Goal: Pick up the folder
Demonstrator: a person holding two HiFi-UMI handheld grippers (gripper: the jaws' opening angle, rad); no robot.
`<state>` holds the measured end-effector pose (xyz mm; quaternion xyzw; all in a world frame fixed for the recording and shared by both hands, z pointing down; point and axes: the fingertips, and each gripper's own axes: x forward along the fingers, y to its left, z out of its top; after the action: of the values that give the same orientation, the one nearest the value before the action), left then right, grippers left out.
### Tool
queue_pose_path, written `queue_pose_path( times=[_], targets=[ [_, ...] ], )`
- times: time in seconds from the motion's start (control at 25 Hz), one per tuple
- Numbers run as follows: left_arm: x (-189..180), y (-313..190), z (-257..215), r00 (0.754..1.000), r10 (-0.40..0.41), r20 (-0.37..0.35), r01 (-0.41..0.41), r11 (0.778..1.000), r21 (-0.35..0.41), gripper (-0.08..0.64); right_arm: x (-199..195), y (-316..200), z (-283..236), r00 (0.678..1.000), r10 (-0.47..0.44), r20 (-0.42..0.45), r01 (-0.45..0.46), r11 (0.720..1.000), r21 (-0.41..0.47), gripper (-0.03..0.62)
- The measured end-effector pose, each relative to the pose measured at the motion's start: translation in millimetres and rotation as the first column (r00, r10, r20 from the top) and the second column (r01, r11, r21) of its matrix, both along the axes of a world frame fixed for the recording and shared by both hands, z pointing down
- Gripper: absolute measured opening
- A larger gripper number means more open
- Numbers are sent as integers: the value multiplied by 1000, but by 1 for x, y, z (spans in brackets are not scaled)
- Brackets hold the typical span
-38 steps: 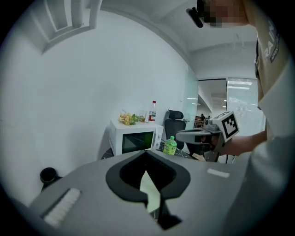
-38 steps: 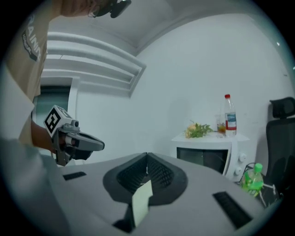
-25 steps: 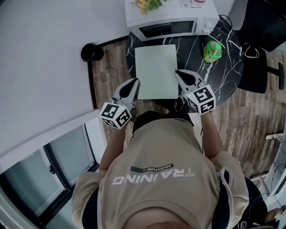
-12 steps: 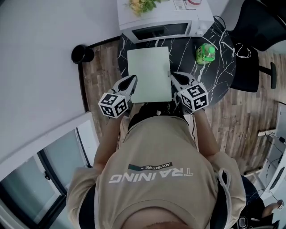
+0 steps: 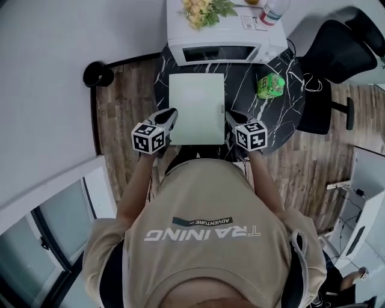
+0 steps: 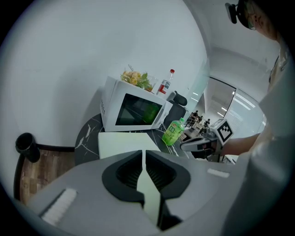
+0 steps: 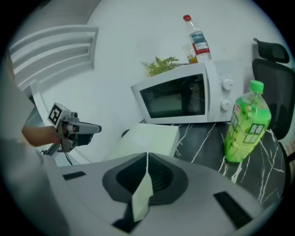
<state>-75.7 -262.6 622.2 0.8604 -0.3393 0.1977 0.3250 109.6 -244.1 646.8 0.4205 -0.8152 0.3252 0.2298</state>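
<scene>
- The folder (image 5: 197, 108), a pale green rectangle, is seen lying flat over the round black marbled table (image 5: 240, 90), with its long sides running from 12 to 6 o'clock in the head view.
- Its near left edge, at about 8 o'clock, is met by the left gripper (image 5: 171, 115). In the left gripper view the jaws are pressed almost together, and a thin pale strip of the folder (image 6: 124, 142) is pinched between them.
- Its near right edge, at about 4 o'clock, is met by the right gripper (image 5: 230, 118). In the right gripper view those jaws are likewise closed tight on a sliver of the folder (image 7: 147, 140).
- Whether the folder is raised clear of the table or rests on it cannot be settled from these views; it is possibly a little lifted.
- A white microwave (image 5: 219, 42) is placed just beyond the folder at 12 o'clock.
- A green bottle (image 5: 269, 86) is stood on the table at 2 o'clock of the folder, apart from it.
- A leafy bunch (image 5: 204, 9) and a clear bottle (image 5: 274, 11) with a red cap are set on top of the microwave.
- A black chair (image 5: 337, 57) is found beyond the table at 2 o'clock.
- A dark round object (image 5: 94, 74) is seen on the wooden floor (image 5: 120, 114) at 10 o'clock, well apart from the folder.
</scene>
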Motion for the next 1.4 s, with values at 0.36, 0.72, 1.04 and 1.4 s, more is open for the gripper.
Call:
queue_pose_path(
  times=[0.36, 0.72, 1.04, 1.4],
  targets=[
    [-34, 7, 56, 996, -93, -1, 90, 971, -224, 218, 8, 10, 55, 987, 139, 84, -114, 963, -244, 218],
    [-31, 6, 99, 975, -189, -113, 118, 883, -455, 252, 2, 17, 111, 923, 305, 236, -147, 843, -517, 236],
    [-25, 8, 123, 989, -139, -45, 98, 861, -500, 256, -12, 16, 119, 925, 260, 278, -64, 827, -559, 242],
    [-21, 9, 143, 983, -171, -63, 102, 805, -585, 281, -23, 15, 129, 929, 226, 292, -21, 821, -570, 285]
  ],
)
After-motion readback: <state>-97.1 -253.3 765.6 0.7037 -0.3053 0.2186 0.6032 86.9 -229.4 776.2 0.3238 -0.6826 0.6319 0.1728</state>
